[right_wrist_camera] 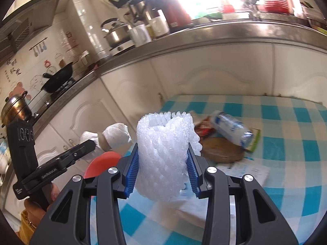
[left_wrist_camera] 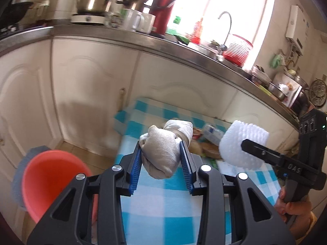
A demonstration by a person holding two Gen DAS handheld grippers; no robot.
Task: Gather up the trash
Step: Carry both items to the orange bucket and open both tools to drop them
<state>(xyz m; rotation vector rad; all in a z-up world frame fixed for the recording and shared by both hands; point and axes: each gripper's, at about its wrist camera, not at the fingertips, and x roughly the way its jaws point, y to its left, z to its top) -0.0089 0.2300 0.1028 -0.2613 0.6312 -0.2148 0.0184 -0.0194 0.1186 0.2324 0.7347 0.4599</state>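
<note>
Both pairs of fingers are loaded. Left gripper (left_wrist_camera: pixel 161 155): blue ribbed pads pressed on either flank of a crumpled white tissue wad (left_wrist_camera: pixel 160 153), which bulges out above and below the jaws. Right gripper (right_wrist_camera: pixel 163 159): pads clamped on a white foam fruit net (right_wrist_camera: pixel 165 155), standing roughly upright between them, its walls pinched in where the pads bite.

Both items hang clear of the checked tablecloth (left_wrist_camera: pixel 163 204). Beyond the right fingertips and a little to their right, more trash lies on the cloth: a crushed plastic bottle (right_wrist_camera: pixel 231 130), a red wrapper (right_wrist_camera: pixel 204 127) just beside it, a brown disc (right_wrist_camera: pixel 221 150) nearer the fingers, and a paper sheet (right_wrist_camera: pixel 245 169) close by the right-hand pad.

An orange bin (left_wrist_camera: pixel 51 181) sits low, off the table edge, to the left of the left fingers.

Judgement: step in hand is carrying both pieces to the bin. Notes for doing it well:
- Hold the squeeze on the net; foam is springy and could slip if pressure eases.
- Bring the left load over the bin mouth first, since it is nearer.
- Centre each item above the opening before parting the pads; both are light and may drift.
- Keep the two grippers apart while crossing.
</note>
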